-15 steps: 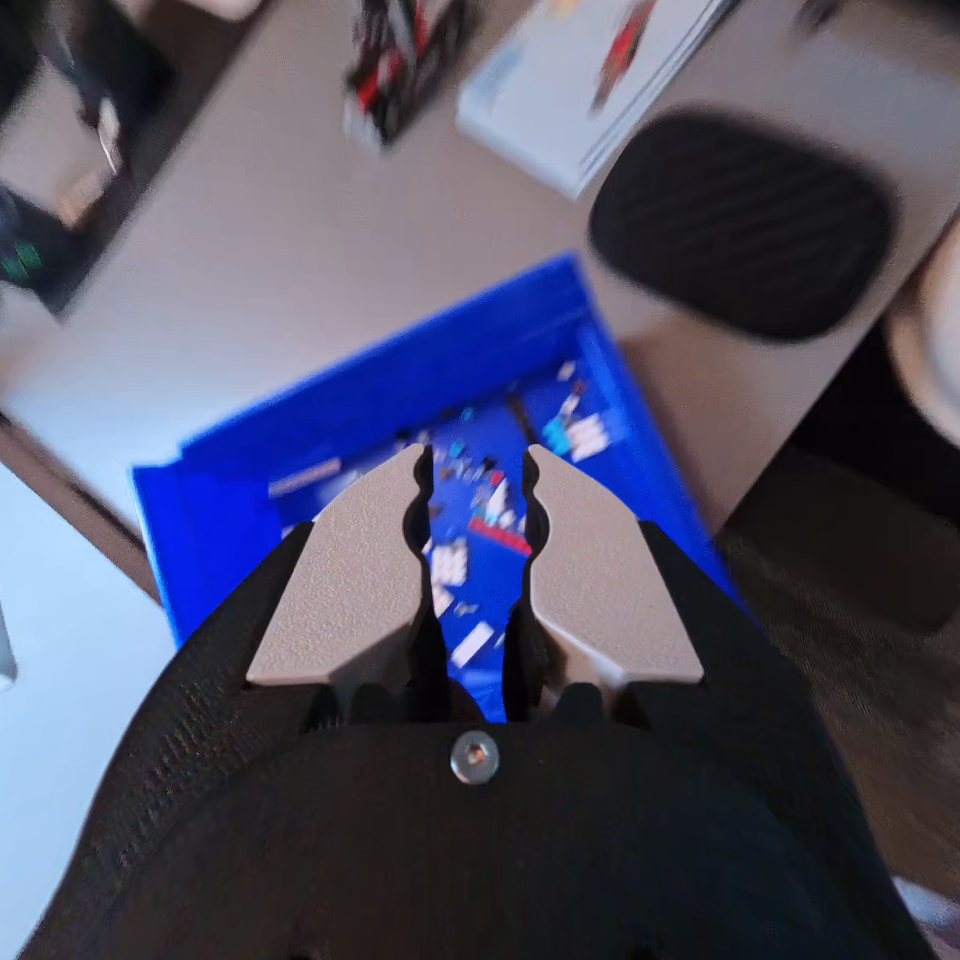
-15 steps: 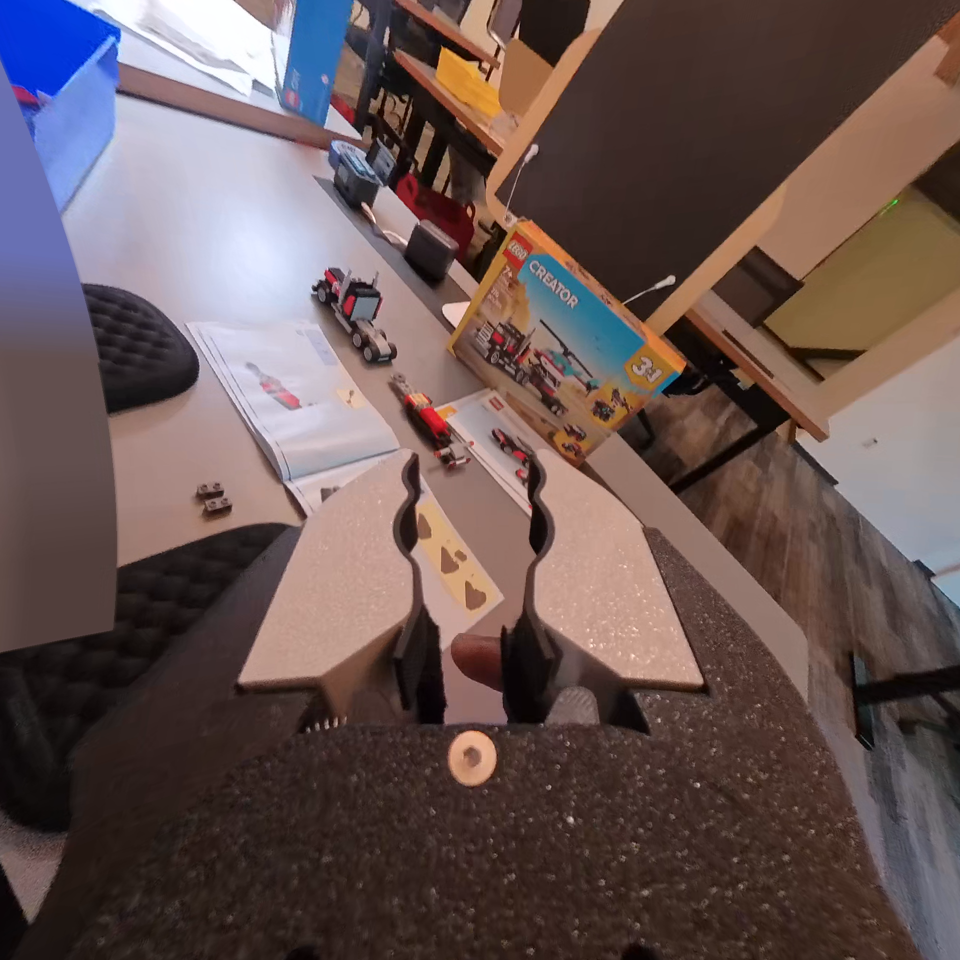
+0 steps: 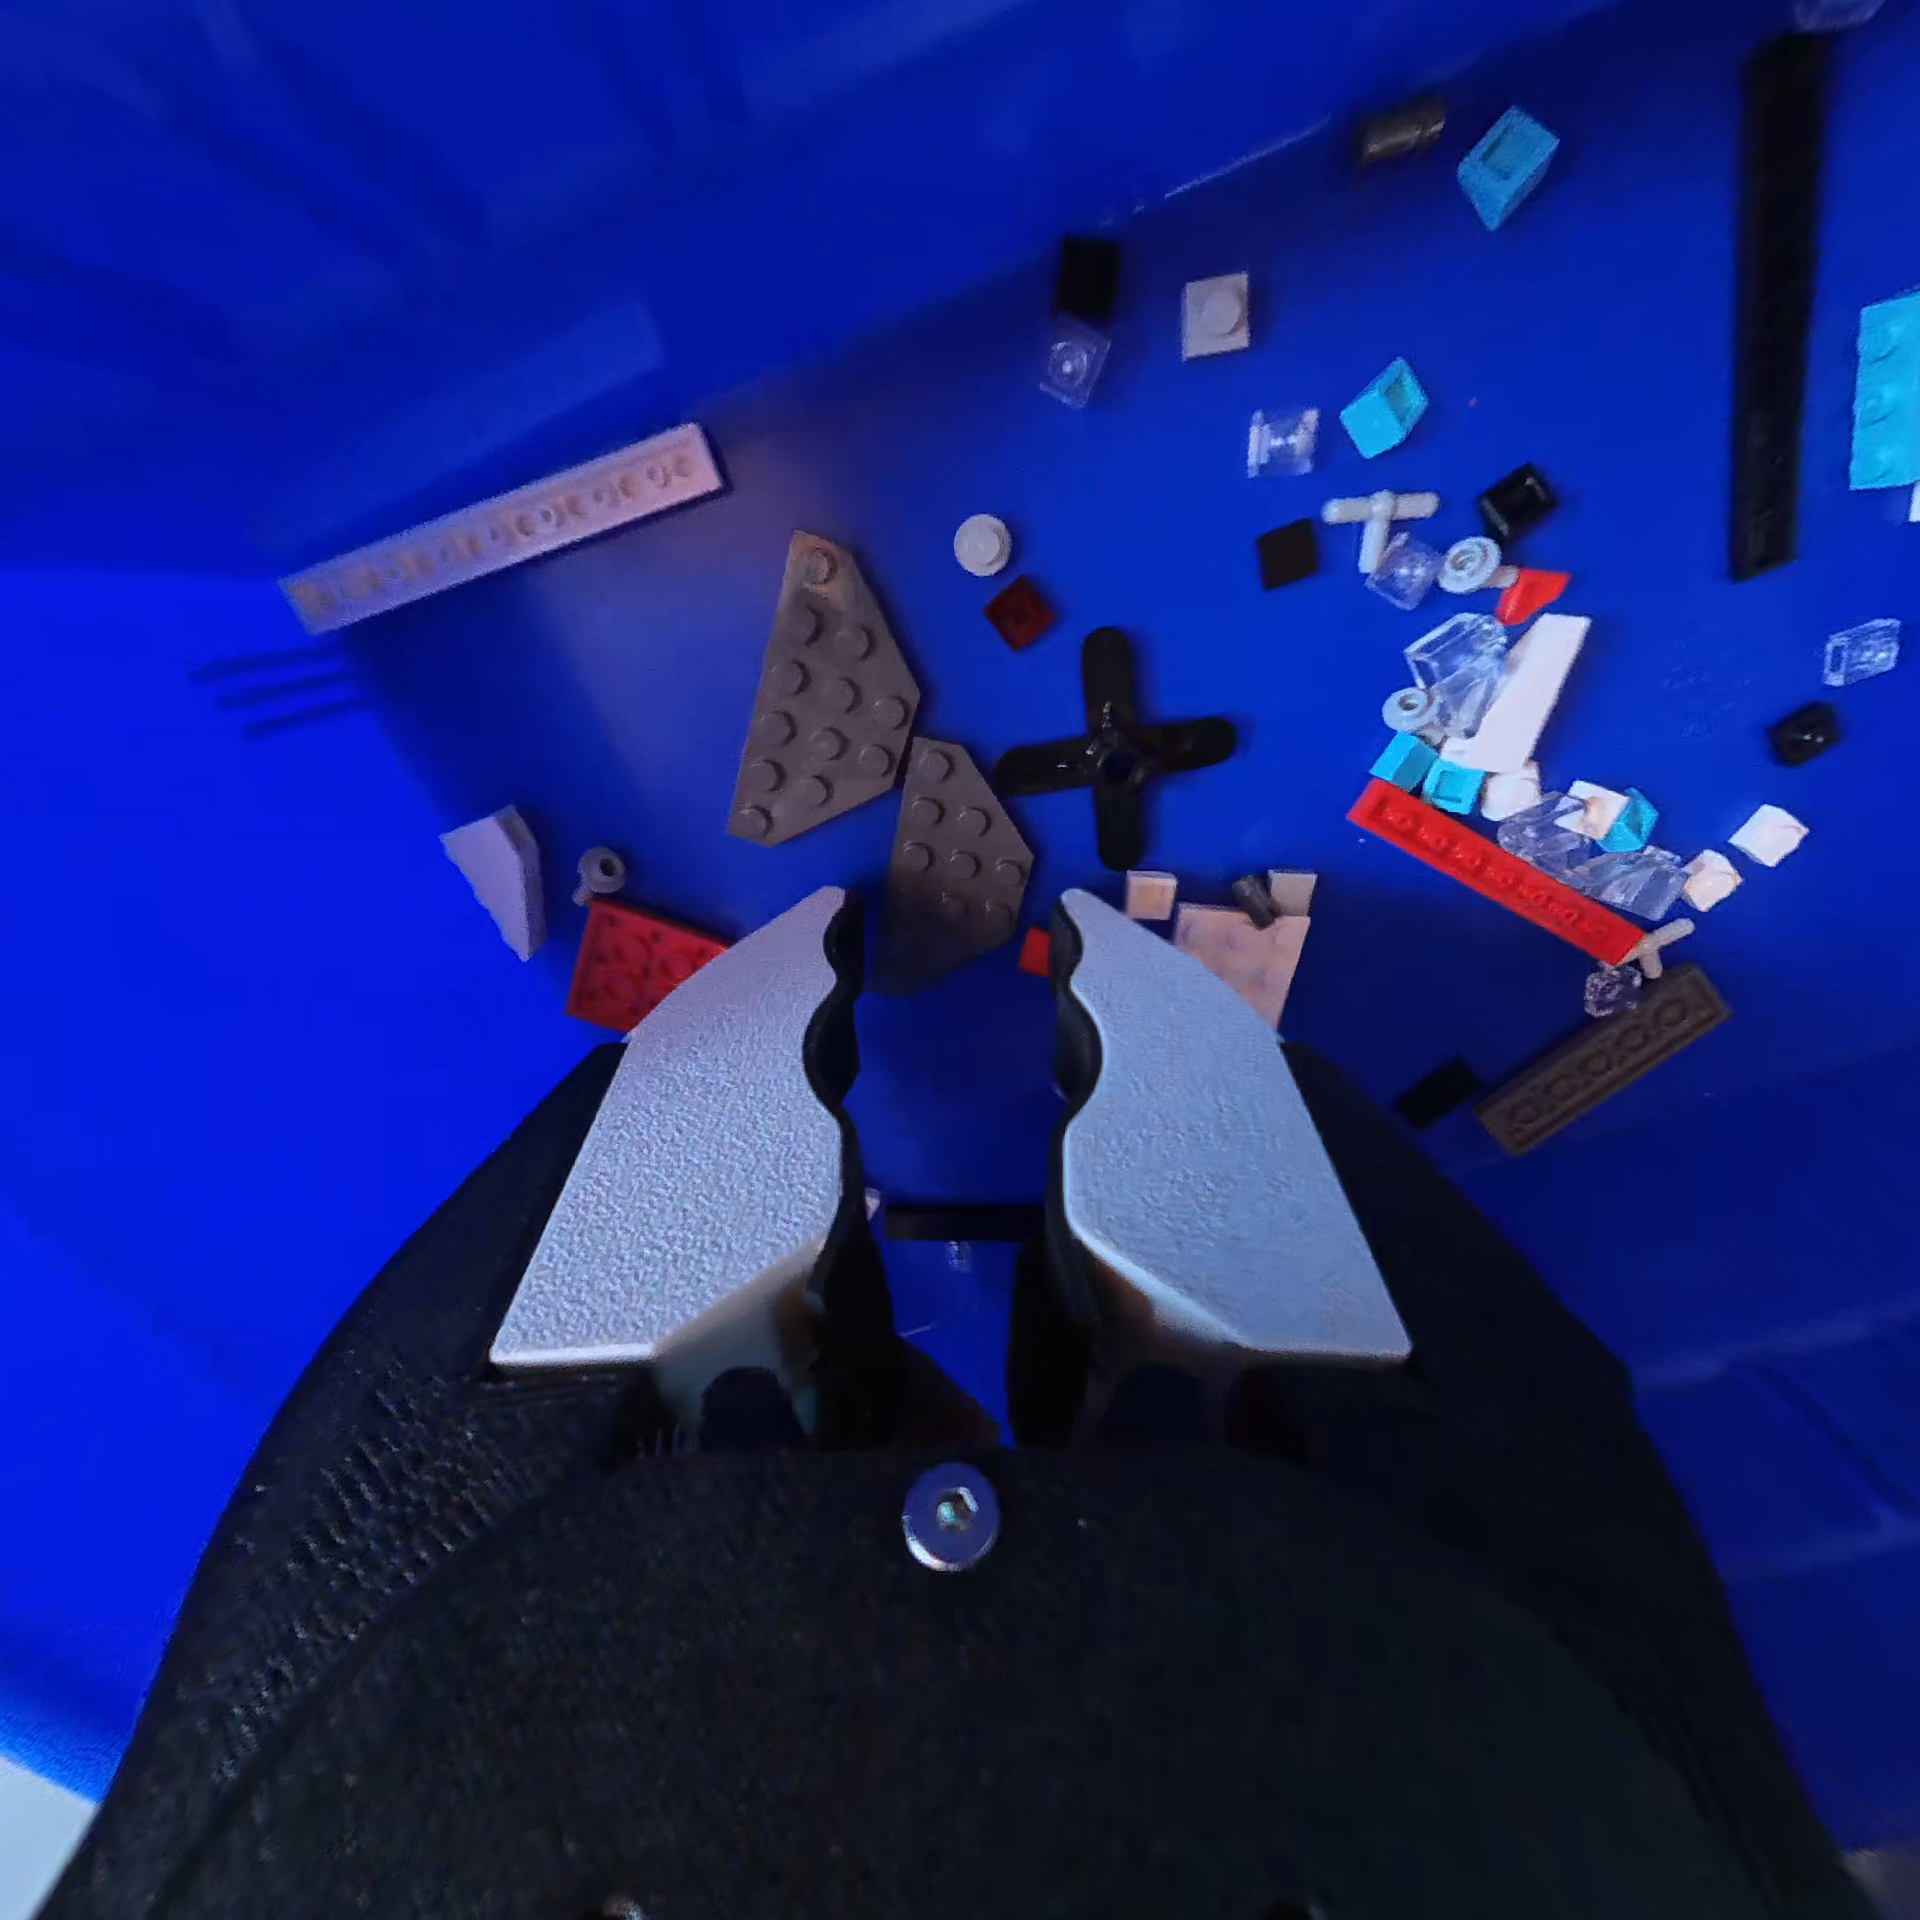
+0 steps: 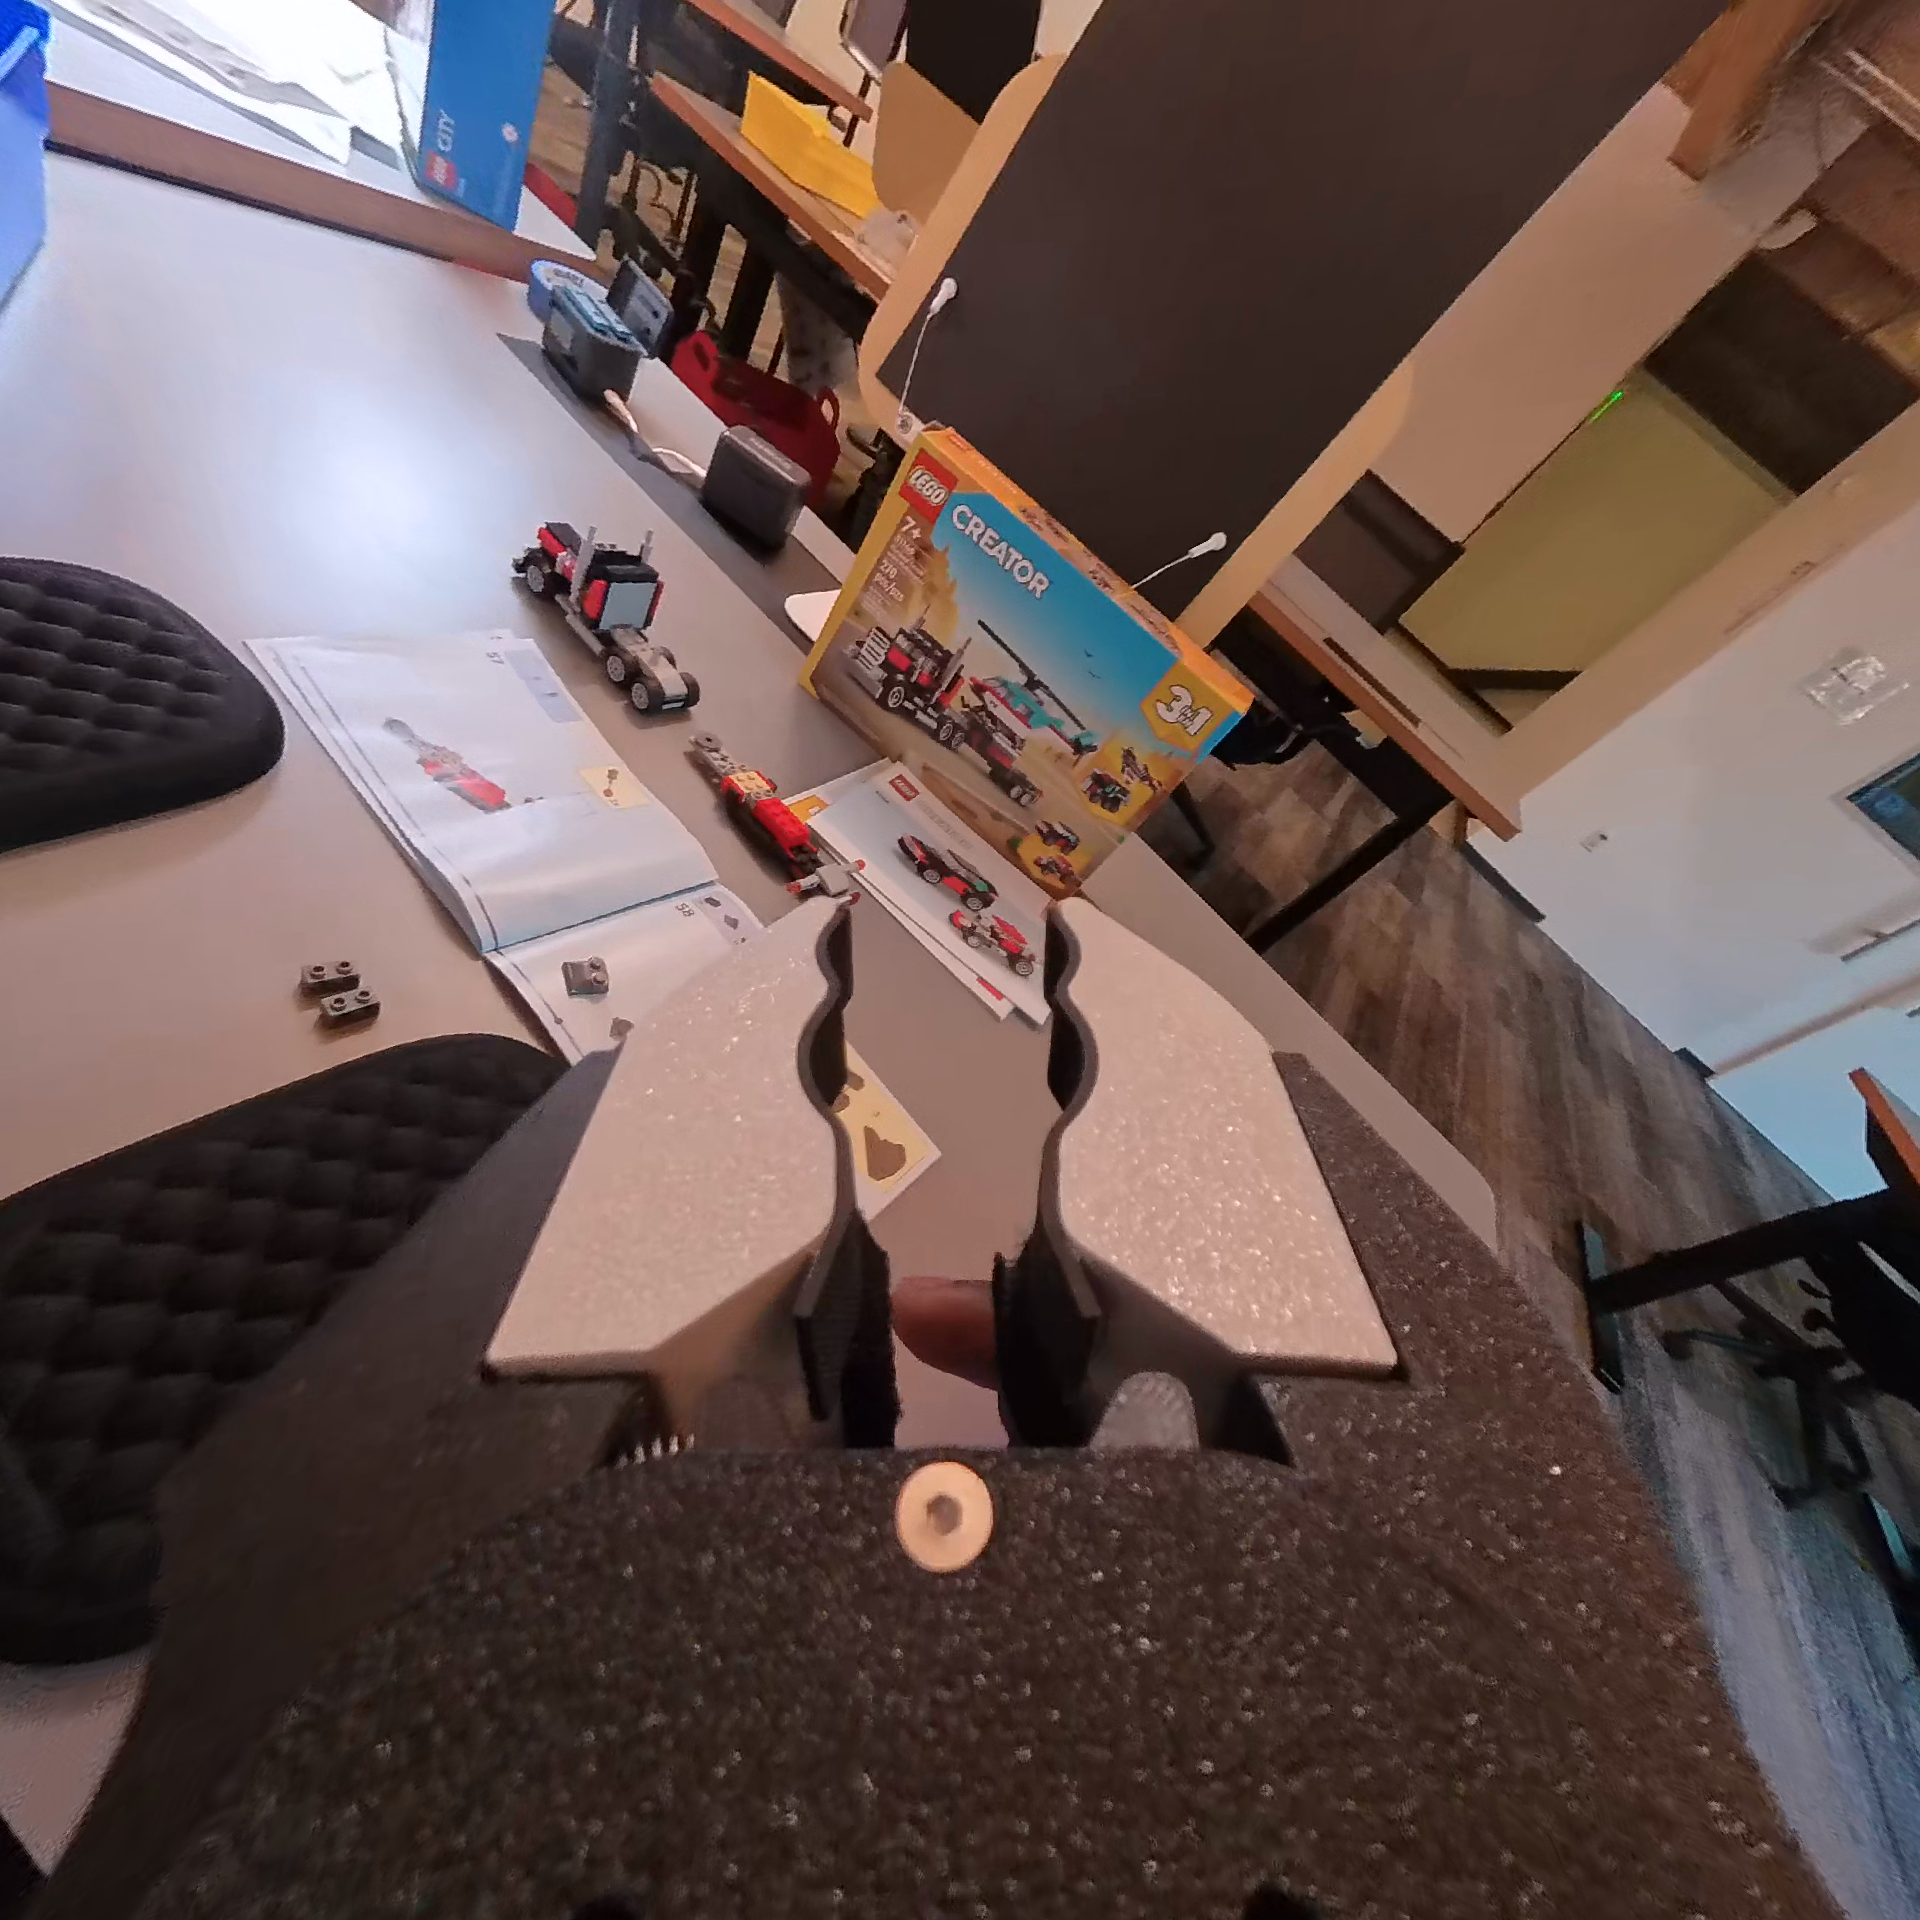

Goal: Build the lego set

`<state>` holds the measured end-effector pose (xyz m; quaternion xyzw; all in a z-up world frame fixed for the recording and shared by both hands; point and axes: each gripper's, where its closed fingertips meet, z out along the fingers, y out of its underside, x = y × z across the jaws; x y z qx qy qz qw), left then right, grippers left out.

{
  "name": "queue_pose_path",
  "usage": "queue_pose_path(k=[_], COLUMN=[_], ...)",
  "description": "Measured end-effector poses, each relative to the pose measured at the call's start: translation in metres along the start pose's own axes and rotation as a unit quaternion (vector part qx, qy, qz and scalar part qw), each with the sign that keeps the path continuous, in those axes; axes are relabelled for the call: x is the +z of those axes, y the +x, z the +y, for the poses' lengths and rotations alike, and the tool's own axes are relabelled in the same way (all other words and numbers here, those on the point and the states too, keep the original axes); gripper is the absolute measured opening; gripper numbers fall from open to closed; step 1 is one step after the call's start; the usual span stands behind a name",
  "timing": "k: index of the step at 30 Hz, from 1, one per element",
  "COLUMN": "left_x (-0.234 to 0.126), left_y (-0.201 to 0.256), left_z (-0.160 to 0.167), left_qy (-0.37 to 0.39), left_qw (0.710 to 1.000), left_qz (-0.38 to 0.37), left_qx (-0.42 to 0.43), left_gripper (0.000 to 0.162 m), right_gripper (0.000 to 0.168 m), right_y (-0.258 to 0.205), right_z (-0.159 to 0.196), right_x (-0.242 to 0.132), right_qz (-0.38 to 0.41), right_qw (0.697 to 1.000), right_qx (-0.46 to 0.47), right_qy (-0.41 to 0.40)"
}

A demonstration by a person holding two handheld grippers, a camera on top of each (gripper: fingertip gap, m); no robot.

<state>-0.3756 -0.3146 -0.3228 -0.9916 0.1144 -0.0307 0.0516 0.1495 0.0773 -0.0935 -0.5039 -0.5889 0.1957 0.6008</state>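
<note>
Counting wedges: two dark grey wedge plates (image 3: 826,696) in the blue bin (image 3: 312,312)
Left gripper (image 3: 951,914): fingers apart, empty
Right gripper (image 4: 948,914): fingers apart, empty
Worktop (image 4: 260,436): two small grey bricks (image 4: 339,989), one truck (image 4: 608,613)

Left gripper (image 3: 951,914) has descended from above the table into the blue bin (image 3: 416,260), jaws still apart, tips now just short of the smaller grey wedge plate (image 3: 961,862). Right-view framing shifted slightly.

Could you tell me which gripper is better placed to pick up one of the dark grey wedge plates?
Left. The left gripper hangs open inside the blue bin, just short of the nearer wedge plate; the right gripper is over the table.
</note>
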Motion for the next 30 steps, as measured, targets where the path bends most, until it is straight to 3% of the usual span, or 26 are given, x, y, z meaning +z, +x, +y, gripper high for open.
queue_pose_path(k=[2, 9, 14, 19, 22, 26, 30], left_x=[0.0, -0.005, -0.059, -0.155, -0.183, -0.171, -0.123], left_y=[-0.005, -0.007, -0.015, 0.033, 0.082, 0.132, 0.169], left_z=[-0.001, 0.004, -0.012, -0.102, -0.168, -0.239, -0.295], left_qy=[0.011, 0.001, 0.051, 0.226, 0.282, 0.28, 0.243], left_qw=[1.0, 0.999, 0.987, 0.947, 0.931, 0.929, 0.935], left_qz=[-0.007, -0.039, -0.15, -0.227, -0.219, -0.172, -0.096], left_qx=[-0.008, -0.012, -0.035, -0.003, 0.075, 0.169, 0.238], left_gripper=[0.028, 0.026, 0.026, 0.026, 0.025, 0.025, 0.025], right_gripper=[0.035, 0.035, 0.036, 0.036, 0.036, 0.036, 0.035], right_y=[0.001, -0.005, -0.007, -0.013, -0.017, -0.024, -0.048], right_z=[0.0, 0.014, 0.02, 0.028, 0.03, 0.028, 0.024], right_x=[0.0, 0.0, 0.003, 0.013, 0.017, 0.019, 0.028], right_qz=[0.0, -0.011, -0.021, -0.038, -0.051, -0.069, -0.119], right_qw=[1.0, 1.0, 1.0, 0.999, 0.998, 0.997, 0.992], right_qx=[0.001, -0.005, 0.008, 0.008, 0.006, 0.022, 0.045], right_qy=[0.003, -0.017, -0.014, -0.02, -0.019, 0.003, 0.023])
